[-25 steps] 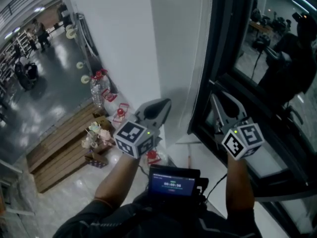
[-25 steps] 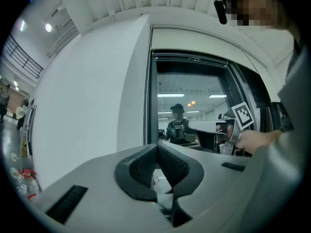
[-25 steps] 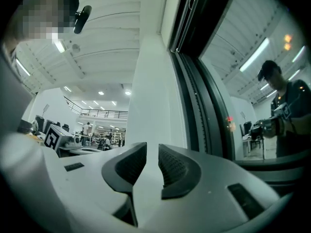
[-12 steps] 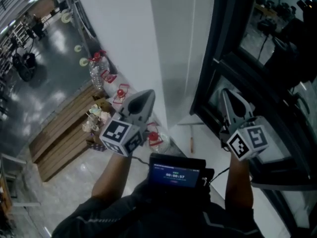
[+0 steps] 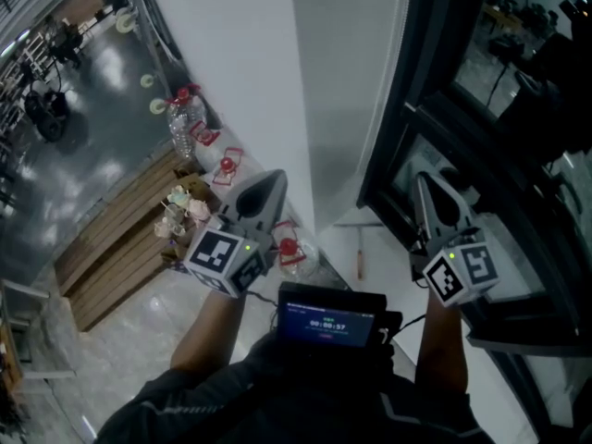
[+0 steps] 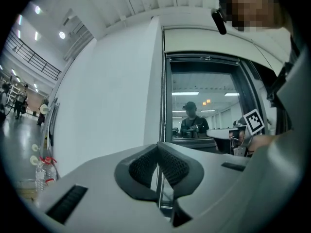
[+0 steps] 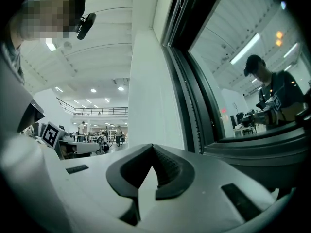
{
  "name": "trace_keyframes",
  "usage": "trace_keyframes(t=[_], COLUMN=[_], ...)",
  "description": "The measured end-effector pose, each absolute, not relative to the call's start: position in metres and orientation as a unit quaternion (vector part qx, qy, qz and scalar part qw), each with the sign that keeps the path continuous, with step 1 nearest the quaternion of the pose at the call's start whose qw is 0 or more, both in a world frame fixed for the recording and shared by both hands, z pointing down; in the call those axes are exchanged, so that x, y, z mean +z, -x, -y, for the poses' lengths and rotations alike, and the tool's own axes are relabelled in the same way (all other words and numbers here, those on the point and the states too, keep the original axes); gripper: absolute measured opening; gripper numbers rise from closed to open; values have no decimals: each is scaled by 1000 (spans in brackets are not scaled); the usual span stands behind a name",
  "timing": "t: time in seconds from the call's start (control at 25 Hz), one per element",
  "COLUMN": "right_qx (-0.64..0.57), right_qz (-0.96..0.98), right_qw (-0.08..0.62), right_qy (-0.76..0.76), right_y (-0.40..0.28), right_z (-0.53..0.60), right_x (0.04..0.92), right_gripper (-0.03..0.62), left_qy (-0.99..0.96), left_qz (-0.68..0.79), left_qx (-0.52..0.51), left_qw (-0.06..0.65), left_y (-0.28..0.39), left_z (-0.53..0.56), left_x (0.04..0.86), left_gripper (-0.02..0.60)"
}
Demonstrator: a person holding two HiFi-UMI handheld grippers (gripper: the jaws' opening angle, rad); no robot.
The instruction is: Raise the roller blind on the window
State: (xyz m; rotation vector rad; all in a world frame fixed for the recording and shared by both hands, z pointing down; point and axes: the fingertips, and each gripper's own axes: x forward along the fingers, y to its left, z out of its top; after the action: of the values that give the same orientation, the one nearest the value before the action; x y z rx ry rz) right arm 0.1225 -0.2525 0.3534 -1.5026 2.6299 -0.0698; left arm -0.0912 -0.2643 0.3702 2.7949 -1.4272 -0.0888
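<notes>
Noted: dark window frame (image 5: 412, 137), glass in it bare. The pale band across the frame's head is probably the roller blind (image 6: 209, 41), wound high. Thin bead chain (image 6: 162, 93) hangs down the frame's left edge. Level left gripper (image 5: 272, 178) sits left of the frame, against the white wall (image 5: 222, 72). Its jaws are closed, pads touching. The chain shows in line with their gap, above and below the pads; pinched or merely hanging beyond, cannot tell. Level right gripper (image 5: 425, 179) sits in front of the frame, right of that edge. Its jaws have just been closing, tips together, nothing visible between them. Its own view has the chain running along the frame, off to the right of its tips. Step in hand, as I read it: securing the chain. To do it well, open, bring the tips to the frame's left edge, seat one run of the loop deep between the pads, close, then draw straight down parallel to the frame, never outward. Alternate hands so one grip always holds. The wrong run lowers the blind, so test with a short pull and watch the frame's head.
</notes>
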Motion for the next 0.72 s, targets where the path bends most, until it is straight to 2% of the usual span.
trace_keyframes(t=[0.72], right_qx=[-17], right_qz=[-861], right_qw=[57], right_qy=[505], right_y=[-119], right_z=[248], right_x=[348], right_gripper=[18], left_qy=[-901], left_qz=[432], left_qx=[-40], left_qw=[3], left_y=[84], left_z=[256], left_x=[365], left_gripper=[-3])
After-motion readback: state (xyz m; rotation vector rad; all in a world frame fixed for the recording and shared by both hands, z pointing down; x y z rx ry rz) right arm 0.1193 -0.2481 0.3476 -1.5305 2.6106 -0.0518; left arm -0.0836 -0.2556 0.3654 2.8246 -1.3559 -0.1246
